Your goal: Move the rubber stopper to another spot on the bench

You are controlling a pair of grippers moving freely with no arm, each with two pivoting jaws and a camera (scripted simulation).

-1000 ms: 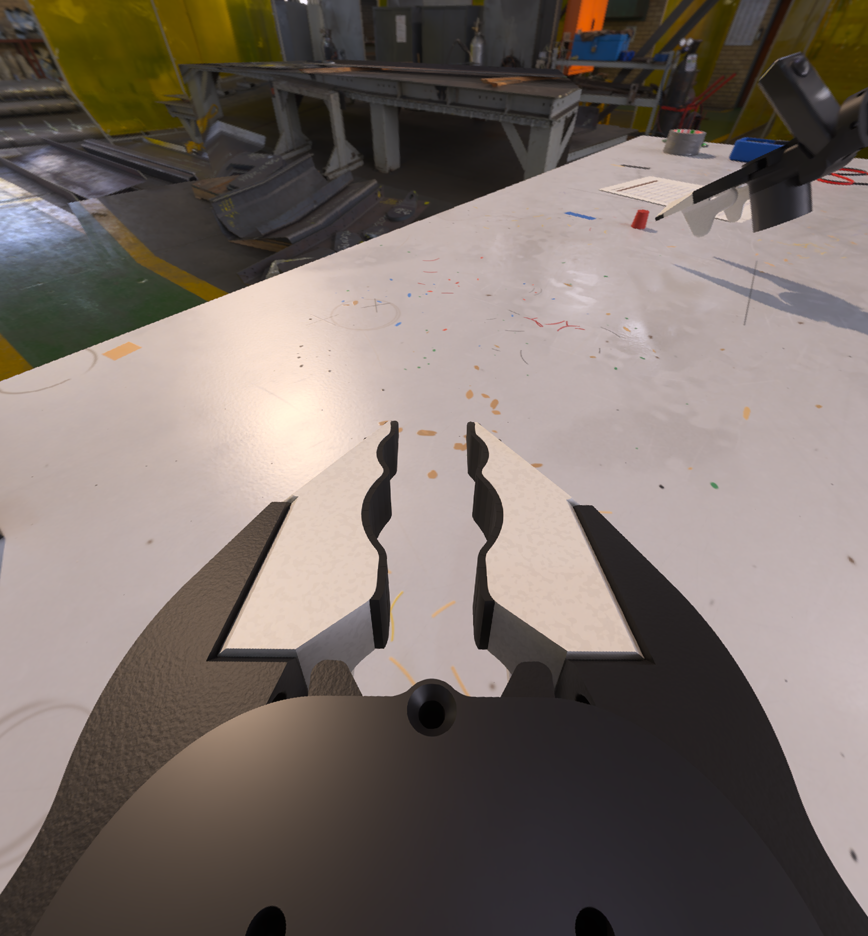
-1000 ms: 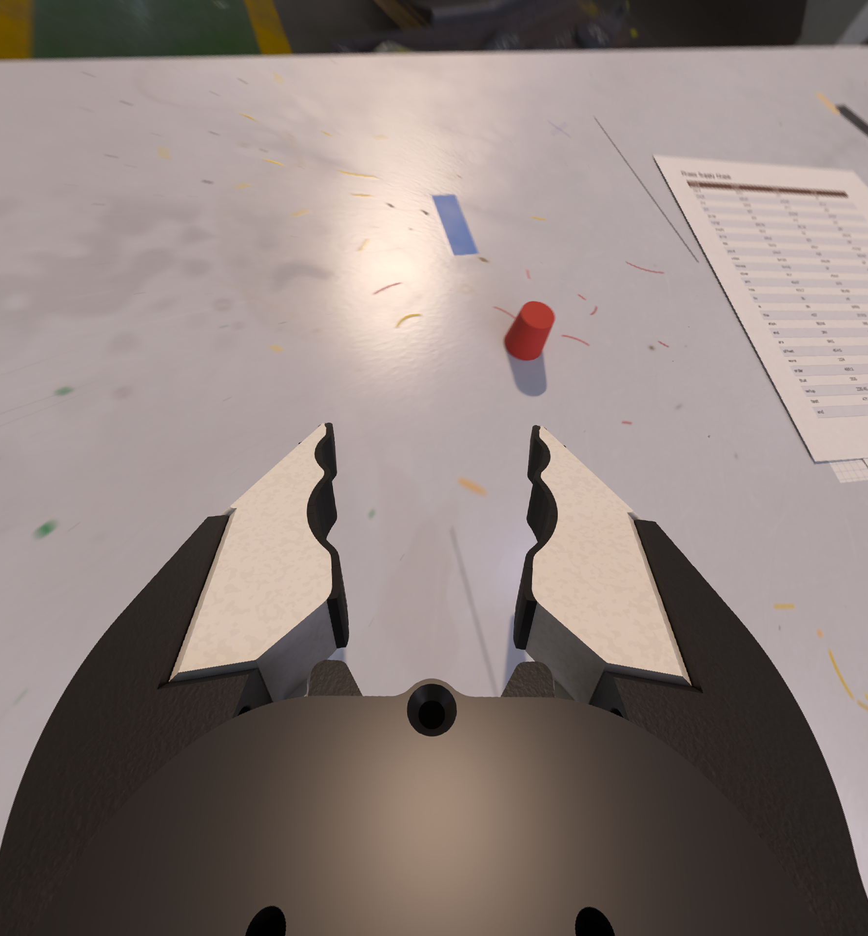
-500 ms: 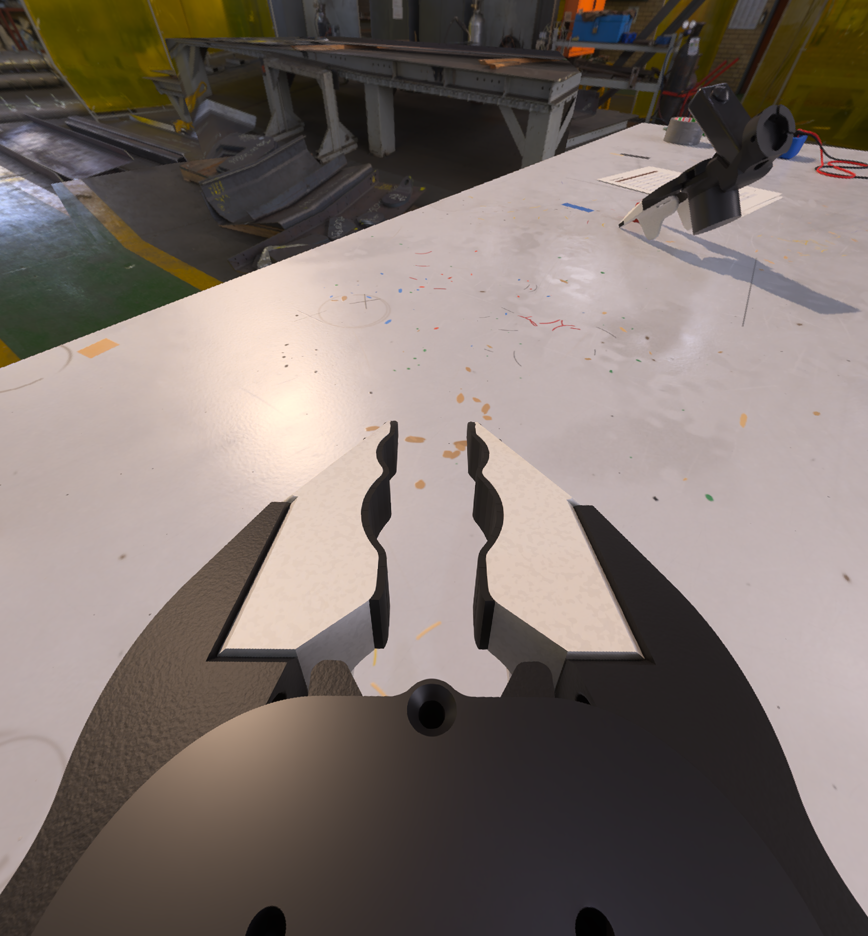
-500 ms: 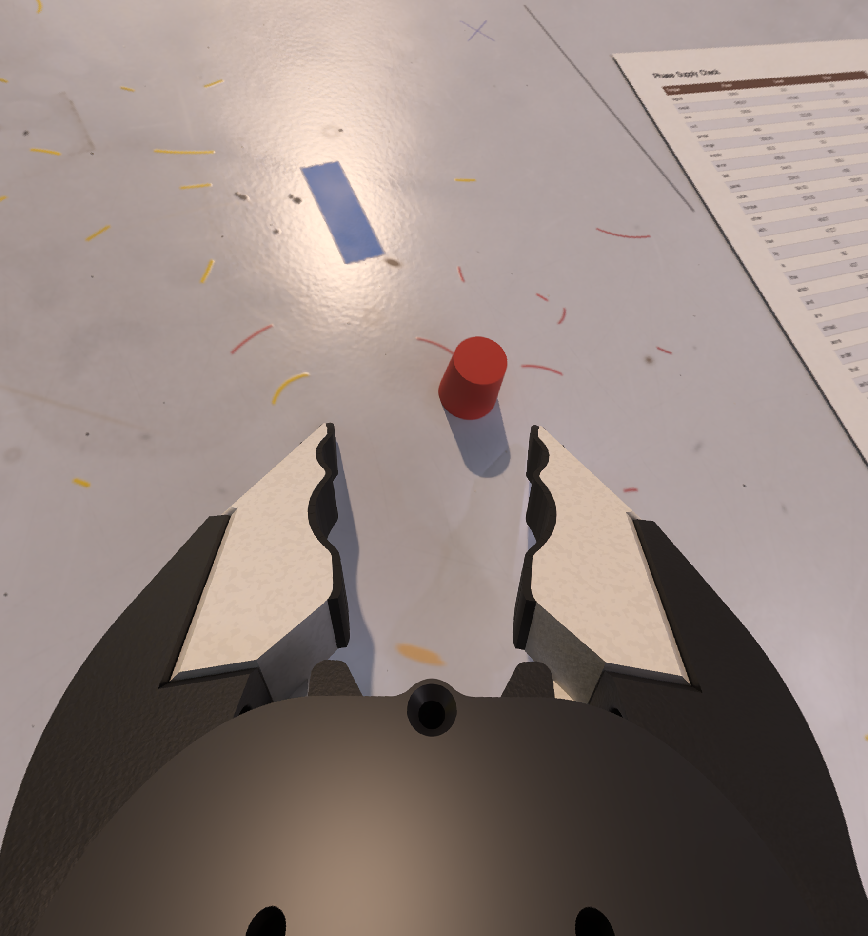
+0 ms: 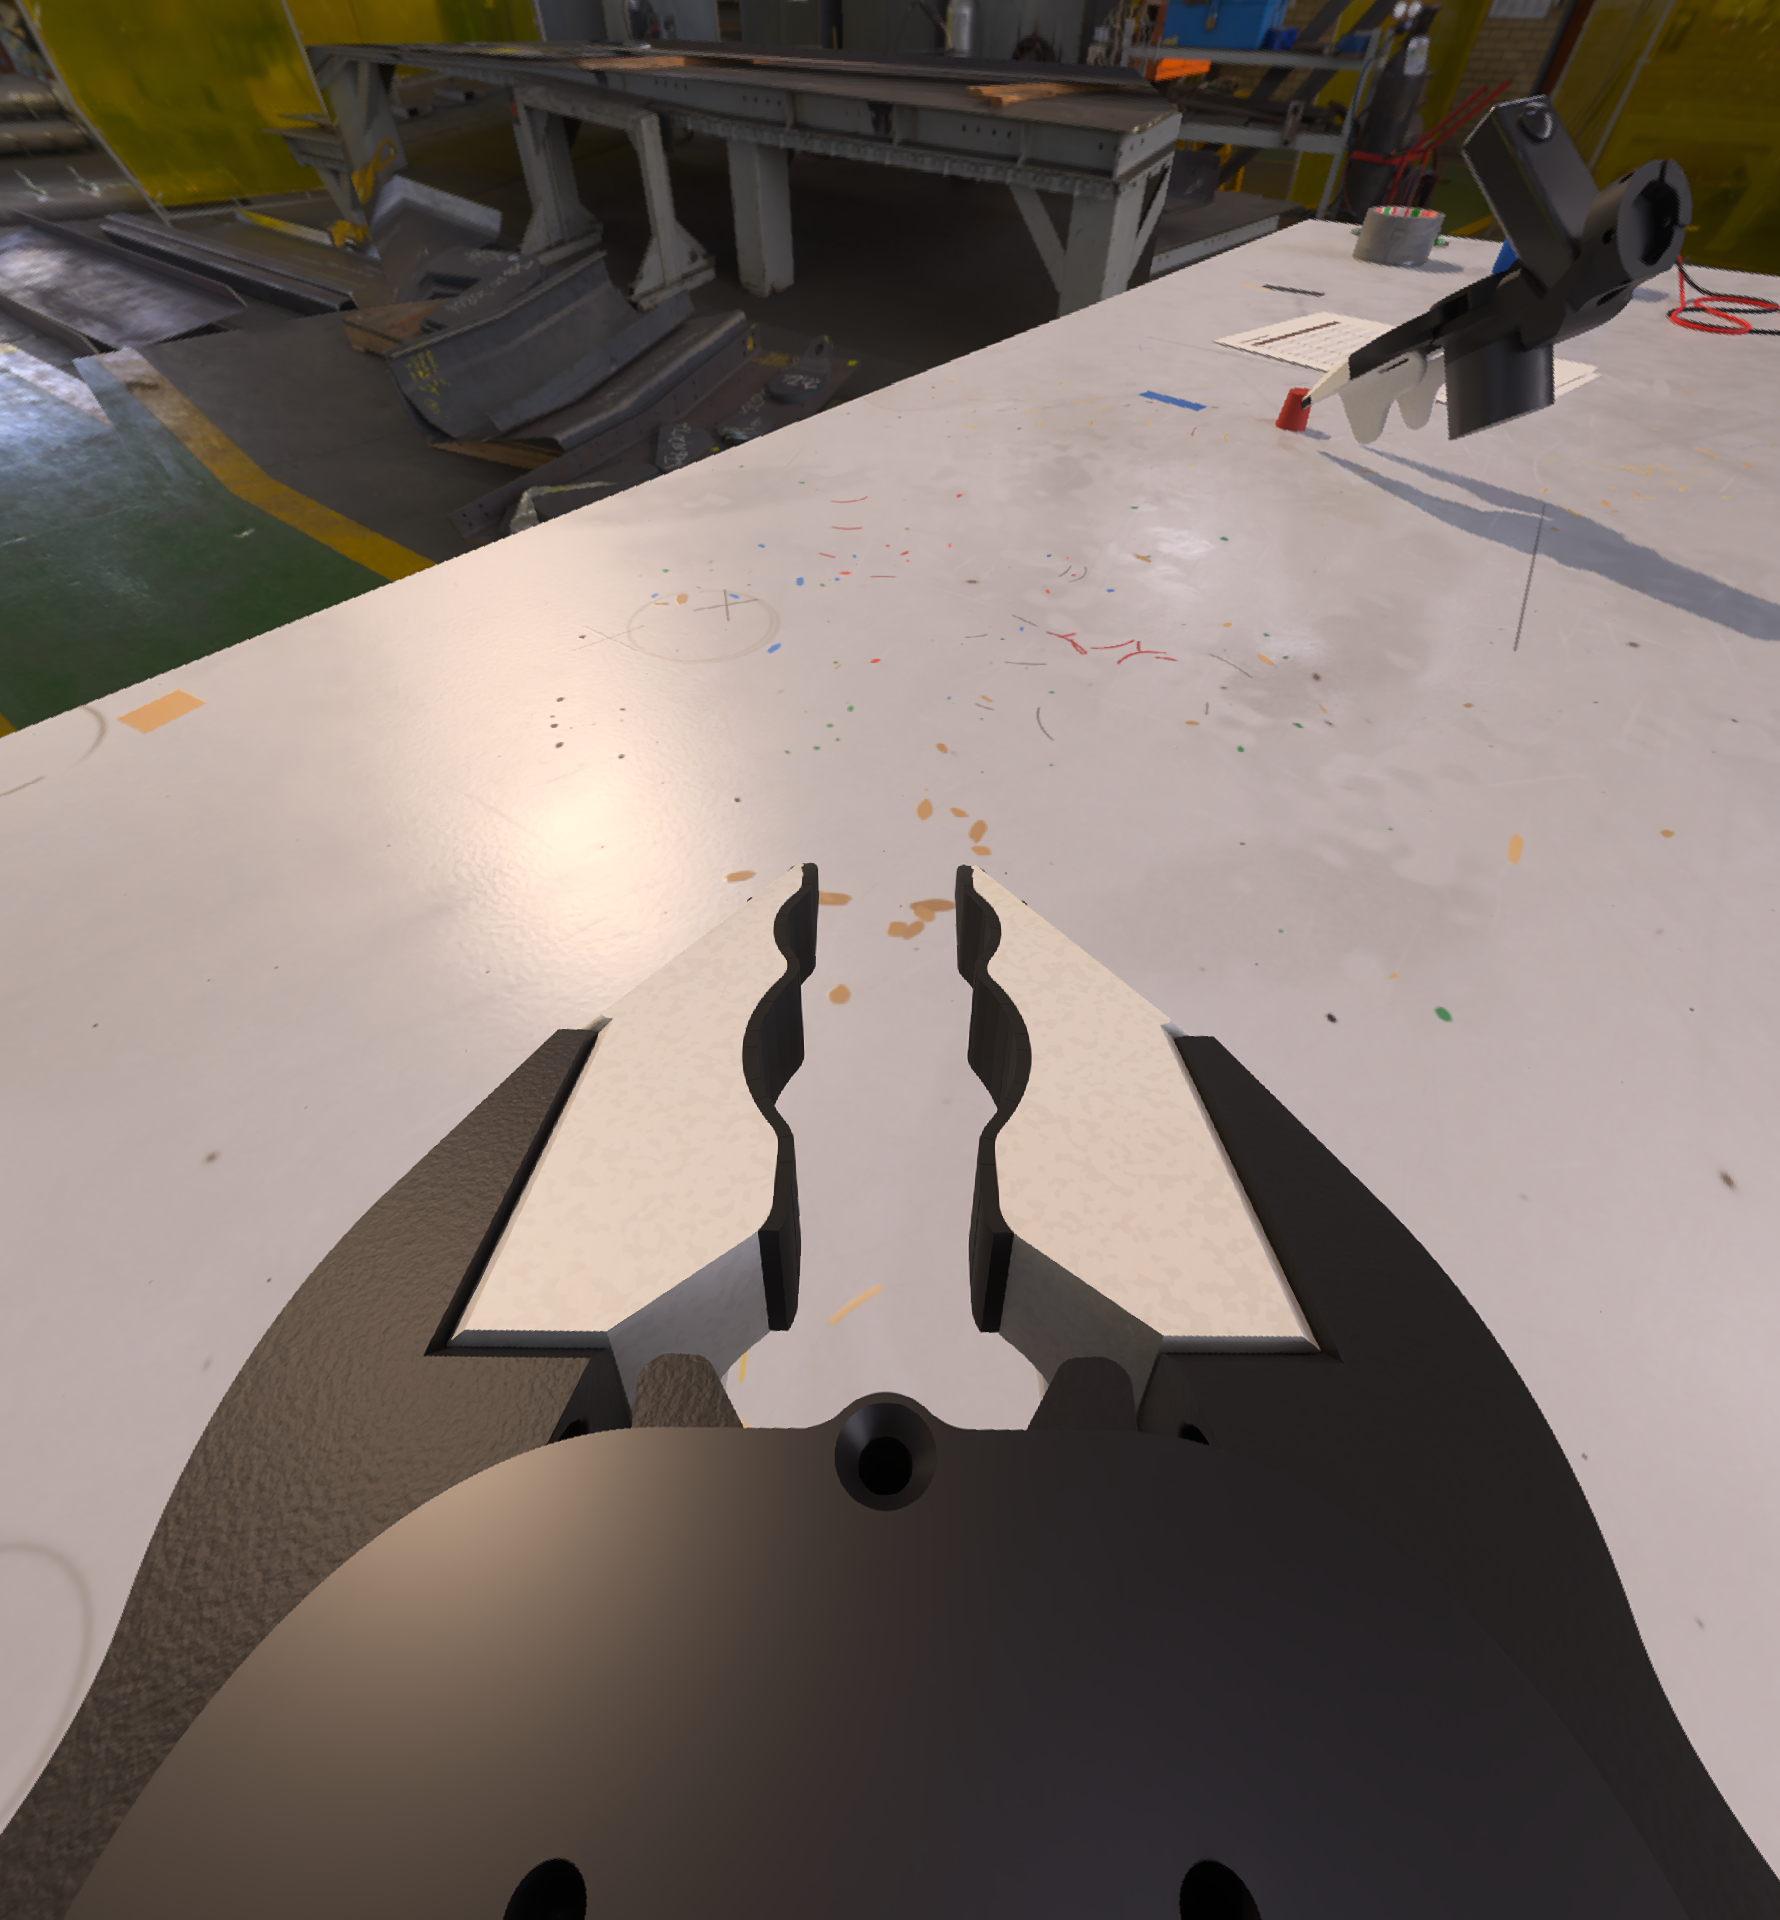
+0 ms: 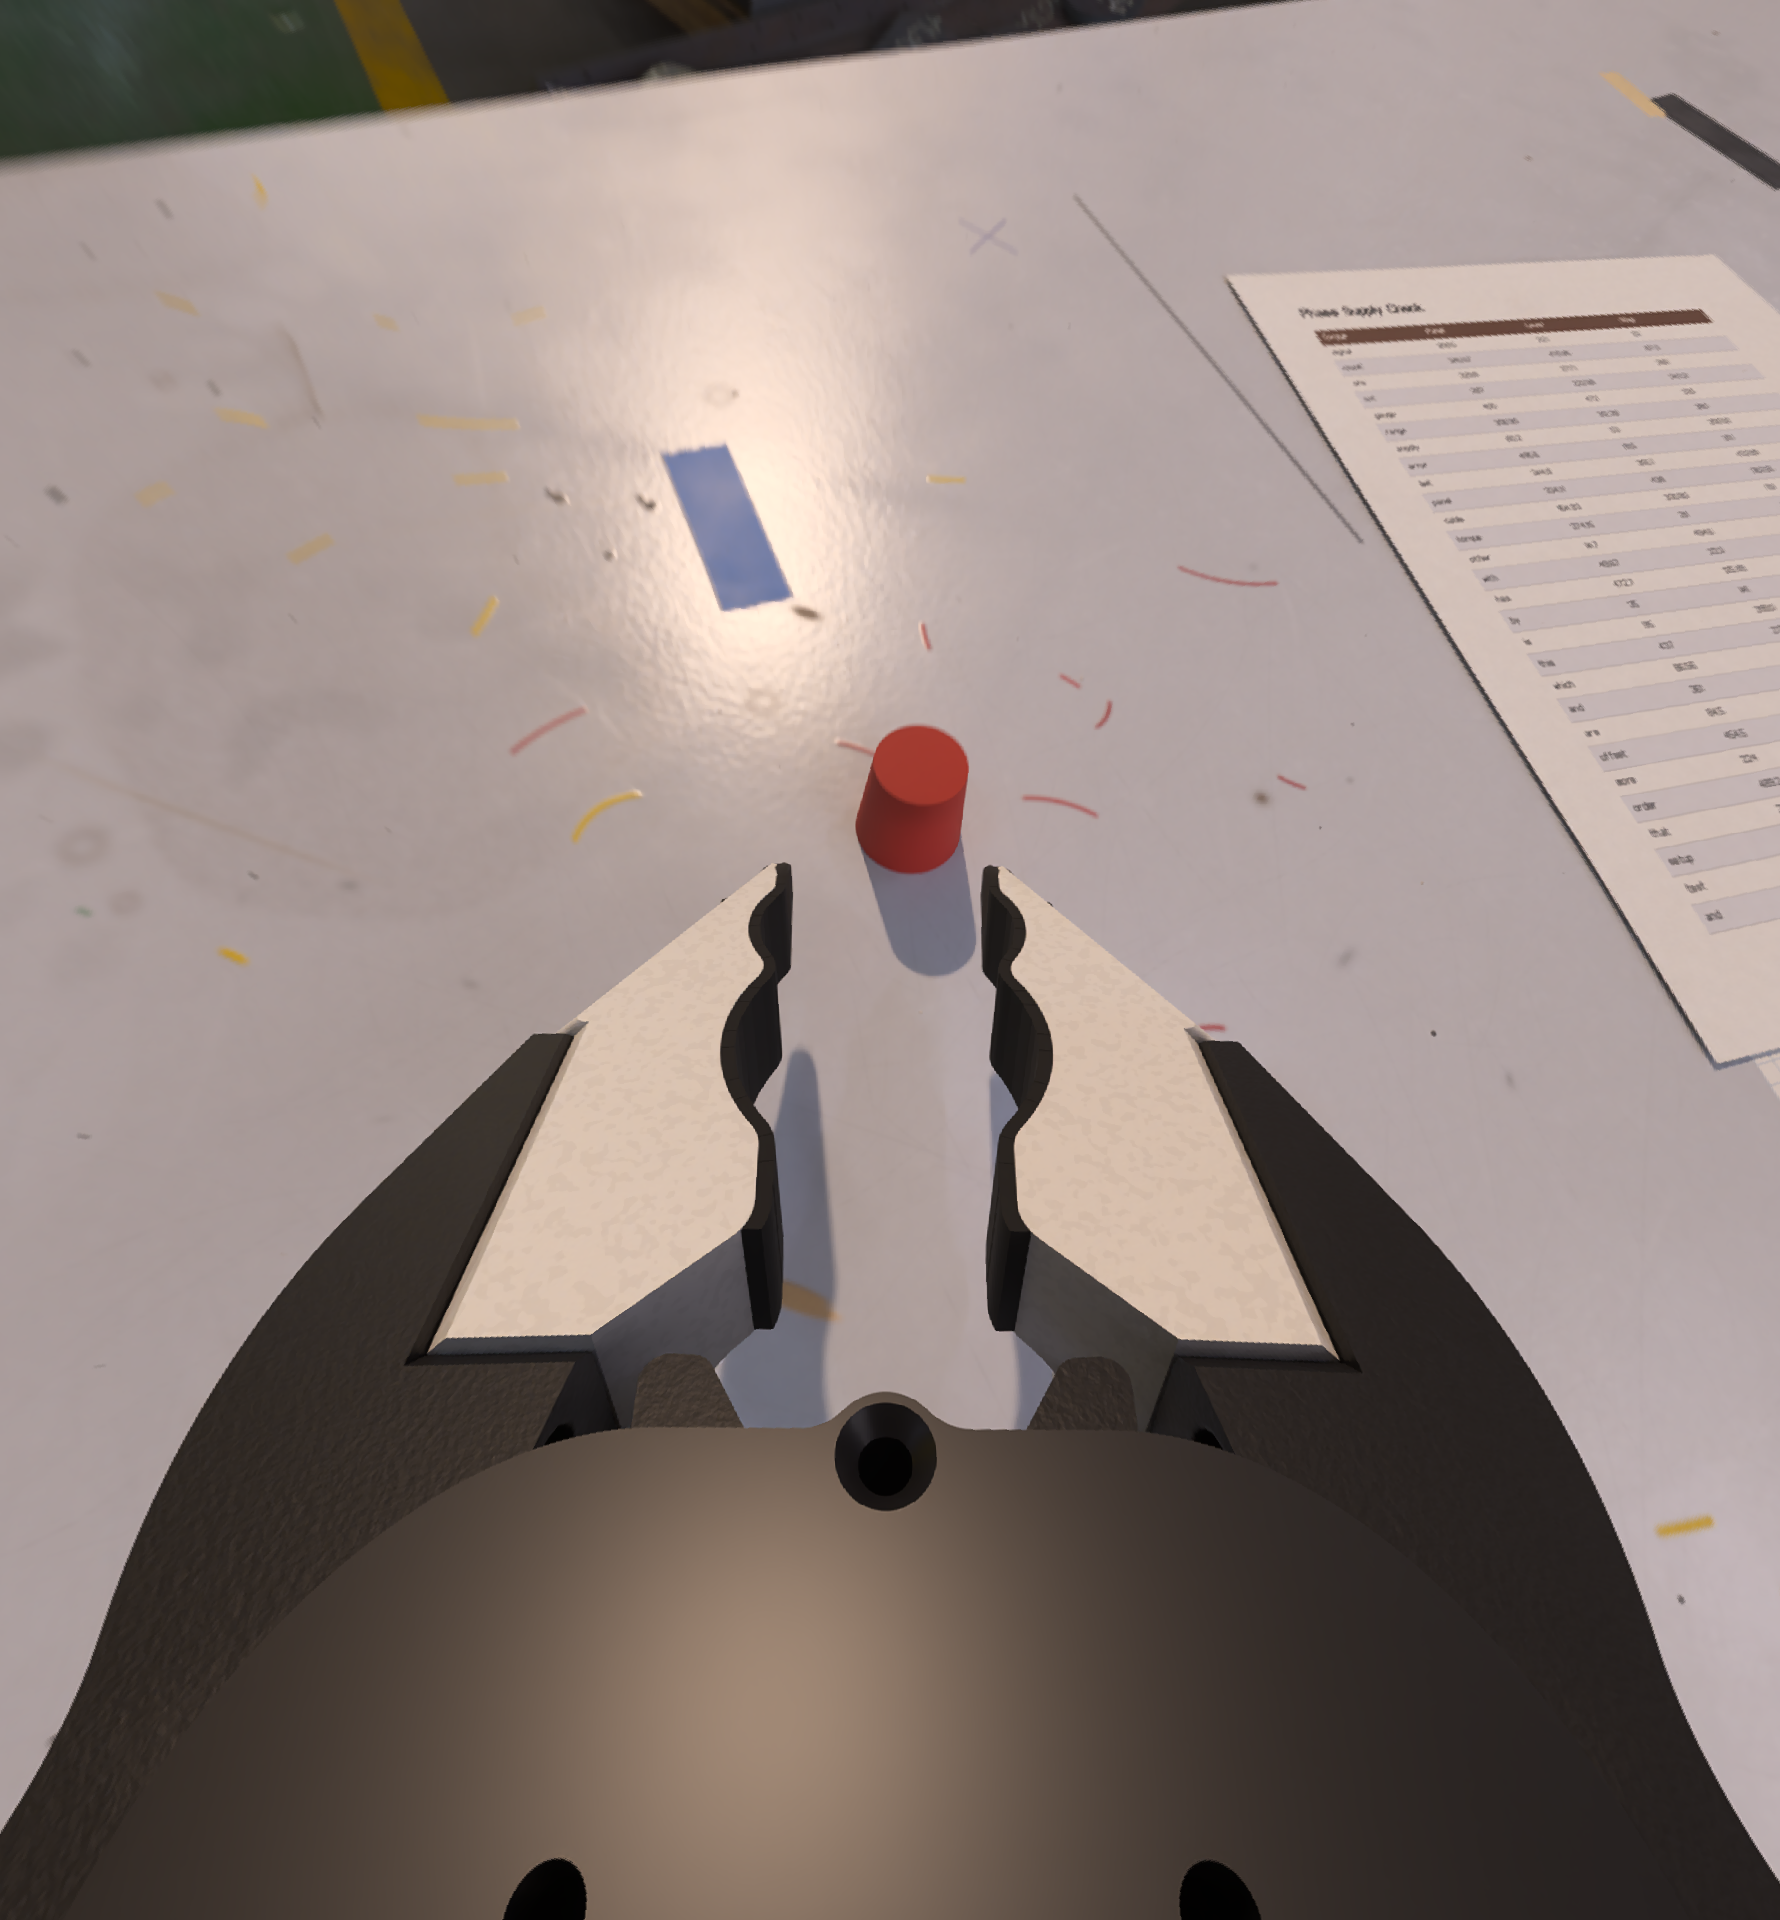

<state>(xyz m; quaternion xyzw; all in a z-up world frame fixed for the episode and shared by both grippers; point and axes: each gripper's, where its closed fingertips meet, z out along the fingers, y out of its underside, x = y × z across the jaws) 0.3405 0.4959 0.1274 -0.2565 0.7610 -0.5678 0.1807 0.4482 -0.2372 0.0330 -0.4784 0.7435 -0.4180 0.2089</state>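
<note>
Here: red tapered rubber stopper [image 6: 913,800] upright, narrow end up.

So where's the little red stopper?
The small red rubber stopper stands on the white bench just beyond the right gripper, near the blue tape strip.

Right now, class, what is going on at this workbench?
The right claw is open and closing in on a small red rubber stopper that stands upright on the white bench, just beyond its fingertips and not yet gripped. A blue strip of tape lies farther out, and a printed sheet lies to the right. The left claw hovers open and empty over a bare, speckled part of the bench, far from the stopper.
</note>
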